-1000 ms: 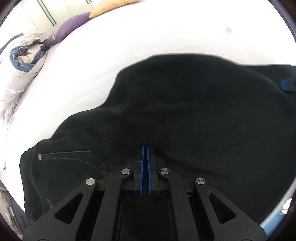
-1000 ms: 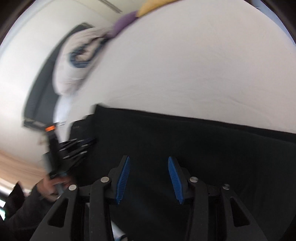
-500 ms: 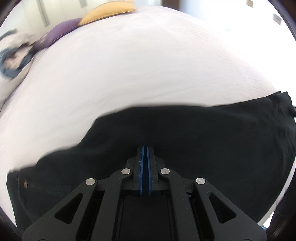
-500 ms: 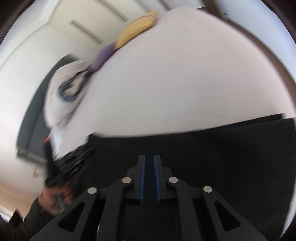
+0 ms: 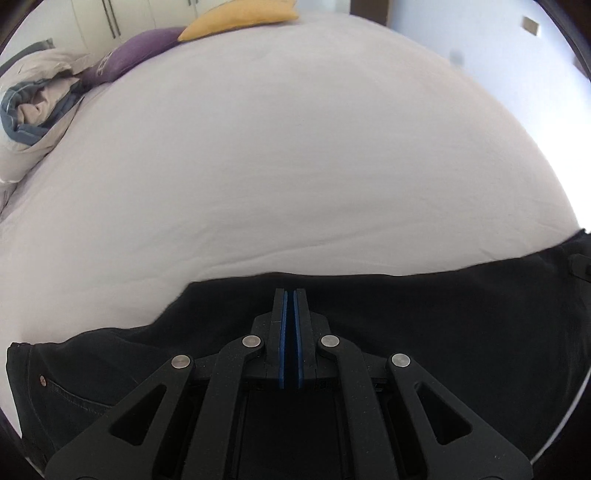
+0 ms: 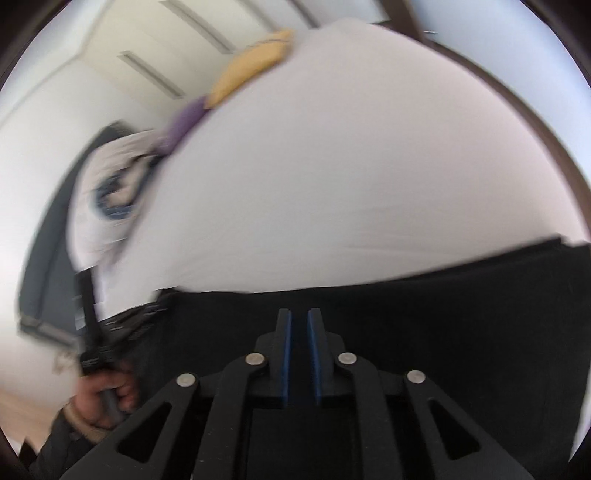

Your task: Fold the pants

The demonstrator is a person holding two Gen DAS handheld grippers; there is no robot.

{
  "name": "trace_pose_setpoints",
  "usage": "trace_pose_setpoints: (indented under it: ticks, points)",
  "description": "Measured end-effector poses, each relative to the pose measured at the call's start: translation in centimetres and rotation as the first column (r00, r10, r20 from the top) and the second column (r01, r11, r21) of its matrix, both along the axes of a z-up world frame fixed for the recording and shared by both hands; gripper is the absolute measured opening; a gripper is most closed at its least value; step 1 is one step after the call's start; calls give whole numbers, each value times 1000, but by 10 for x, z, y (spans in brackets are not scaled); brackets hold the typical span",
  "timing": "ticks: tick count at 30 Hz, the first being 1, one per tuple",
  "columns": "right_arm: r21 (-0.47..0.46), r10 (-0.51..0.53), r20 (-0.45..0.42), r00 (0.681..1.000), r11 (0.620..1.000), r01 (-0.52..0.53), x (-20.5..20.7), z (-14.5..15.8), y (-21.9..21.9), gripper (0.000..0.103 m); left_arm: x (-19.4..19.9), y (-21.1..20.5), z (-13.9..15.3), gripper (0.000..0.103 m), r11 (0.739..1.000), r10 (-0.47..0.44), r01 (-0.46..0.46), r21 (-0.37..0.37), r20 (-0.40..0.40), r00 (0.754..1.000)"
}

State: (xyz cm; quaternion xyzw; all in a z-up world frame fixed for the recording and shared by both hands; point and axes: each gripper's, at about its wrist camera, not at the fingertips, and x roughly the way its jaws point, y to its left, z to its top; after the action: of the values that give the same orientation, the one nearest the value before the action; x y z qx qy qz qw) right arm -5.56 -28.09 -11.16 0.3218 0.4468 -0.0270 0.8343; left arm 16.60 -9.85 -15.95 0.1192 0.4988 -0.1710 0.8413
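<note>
— Where are the pants point(image 5: 424, 332) now?

— Spread dark along the near edge of the bed point(image 5: 295, 166), waist end to the left; you can see a pocket seam and a rivet point(image 5: 43, 379) down there. The far edge of the cloth runs nearly straight across the white sheet.

— And the left gripper point(image 5: 290, 295)?

— Its blue pads are pressed together, tips over the far edge of the pants. Whether any cloth is pinched between them I can't tell, black on black.

— The right gripper point(image 6: 299, 314)?

— Pads a narrow gap apart and opening, over the pants too. That view is blurred, so I'd only say nothing shows plainly between them. A hand point(image 6: 99, 398) at lower left grips the other tool's handle.

— Anything else on the bed?

— A yellow pillow point(image 5: 240, 16), a purple pillow point(image 5: 136, 48) and a bunched quilt point(image 5: 33, 110) at the far left corner
</note>
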Motion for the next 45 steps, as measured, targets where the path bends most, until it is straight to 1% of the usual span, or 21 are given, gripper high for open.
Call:
trace_pose_setpoints:
  ticks: [2,4,6,7,8,9,10,13,17,18,19,21,23,25,28,29,31,35,41,43,45]
  points:
    - [72,104,72,992,991,-110,14,0,27,52,-13,-3,5,3,1000,-28,28,3,5,1000]
    - [122,151,92,984,979,-162,23,-12,43,58,-29,-4,2,3,999,-33,33,14,-10,999]
    - [169,152,41,988,973,-157,15,-33,45,58,-41,0,-2,3,999,-40,40,13,-6,999]
    - [166,134,5,991,977,-133,7,-41,41,52,-44,4,-3,3,999,-38,38,8,-5,999]
    - [149,106,-21,994,984,-102,-4,-49,32,27,-45,19,-2,3,1000,-28,28,-2,-13,1000]
    - [147,89,-19,996,986,-85,-13,-50,26,18,-46,29,-1,3,1000,-14,14,-15,-24,1000]
    - [142,56,-28,998,989,-51,-31,-52,11,0,-48,35,0,3,1000,-5,4,-24,-26,1000]
    - [116,-80,-13,997,990,81,-91,-46,-31,0,-61,55,2,3,999,30,-30,-14,-22,999]
    - [9,-271,-15,962,962,272,-165,-16,-67,0,-82,84,7,3,995,99,-99,5,-9,995]
    - [-19,-309,-19,951,951,308,-178,-7,-71,2,-88,90,10,3,993,119,-119,4,-7,993]
    - [-29,-327,-6,945,945,327,-189,4,-71,12,-95,93,15,3,992,127,-127,-4,-1,992]
    - [23,-261,60,963,965,260,-188,17,-59,20,-114,90,28,3,992,118,-117,-43,28,993]
    - [114,-169,108,980,981,157,-169,17,-32,46,-129,67,34,3,993,80,-76,-93,34,996]
    - [212,-69,139,988,977,38,-150,5,-4,50,-143,56,32,3,996,34,-31,-87,38,999]
    - [192,-7,53,999,981,-4,-128,-27,15,45,-149,56,8,3,996,40,-41,-79,-12,999]
    - [192,-21,17,1000,981,17,-130,-36,11,23,-151,63,7,3,992,49,-50,-120,-12,999]
    - [203,-78,-7,997,976,78,-141,-42,-9,0,-151,82,9,3,981,87,-93,-171,-42,995]
    - [182,-234,13,972,957,228,-177,-37,-51,0,-161,123,12,3,972,141,-147,-183,-45,989]
    - [99,-344,25,939,935,340,-221,-16,-88,0,-171,223,18,3,937,244,-251,-243,-60,968]
    - [81,-368,16,930,927,365,-229,-11,-90,0,-176,234,26,3,935,321,-321,-152,-24,947]
    - [53,-377,16,926,925,375,-238,0,-92,8,-173,259,41,3,911,378,-374,-172,-9,926]
